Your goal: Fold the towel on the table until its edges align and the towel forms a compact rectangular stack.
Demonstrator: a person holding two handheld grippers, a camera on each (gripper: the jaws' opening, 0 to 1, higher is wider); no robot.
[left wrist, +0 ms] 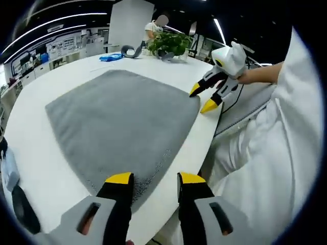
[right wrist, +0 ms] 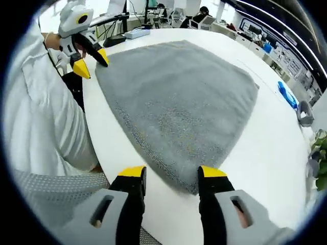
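towel flat on the table, both grippers parked at its near corners

grey towel (left wrist: 120, 120) is spread out flat in a single layer on the white table (left wrist: 46, 84), no folds in it yet. it lies right along the table edge nearest the person in white (left wrist: 286, 153).

left gripper (left wrist: 152, 179) has its yellow-tipped jaws spread apart, sitting over the near corner of the towel, one jaw above the fabric and the other just off its edge over bare table. nothing is pinched between them. in the right gripper view it shows up at the top left, tips by the far corner.

right gripper (right wrist: 172, 172) is the same story: jaws apart, straddling its own near corner of the towel, not clamped on anything. from the left gripper view you see it at the other corner with one tip touching or almost touching the towel edge, can't tell which.

further back there's a potted plant (left wrist: 170, 43), something blue (left wrist: 111, 57) and a grey curved thing (left wrist: 133, 51) on the table.
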